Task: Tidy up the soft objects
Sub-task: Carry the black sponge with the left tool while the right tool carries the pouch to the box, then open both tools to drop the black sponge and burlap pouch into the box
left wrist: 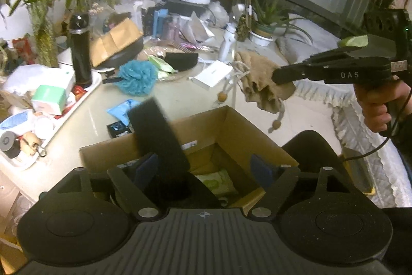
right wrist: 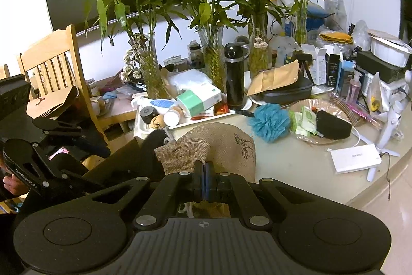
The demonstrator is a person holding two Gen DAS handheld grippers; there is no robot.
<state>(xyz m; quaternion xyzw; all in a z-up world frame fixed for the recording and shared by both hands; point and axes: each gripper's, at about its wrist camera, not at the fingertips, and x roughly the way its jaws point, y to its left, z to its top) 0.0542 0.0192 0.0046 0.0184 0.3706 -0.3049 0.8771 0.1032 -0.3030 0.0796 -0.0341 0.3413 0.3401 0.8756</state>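
Note:
My left gripper (left wrist: 204, 166) stands open above an open cardboard box (left wrist: 231, 125). A black foam block (left wrist: 157, 135) stands tilted between its fingers, leaning by the left pad (left wrist: 146, 166), with its lower end in the box; the right pad is well clear of it. A green wipes pack (left wrist: 219, 181) lies inside the box. My right gripper (right wrist: 204, 179) is shut on a burlap drawstring bag (right wrist: 213, 143), held in the air right of the box (left wrist: 260, 74). On the table lie a blue bath pouf (right wrist: 269, 121) and another black sponge (right wrist: 332, 125).
The table is crowded: a black flask (left wrist: 81, 50), a white tray (left wrist: 77, 105) of small items, a white flat box (left wrist: 212, 74), glass vases of bamboo (right wrist: 213, 63). A wooden chair (right wrist: 51, 56) stands left of it, a quilted bed edge (left wrist: 360, 120) right.

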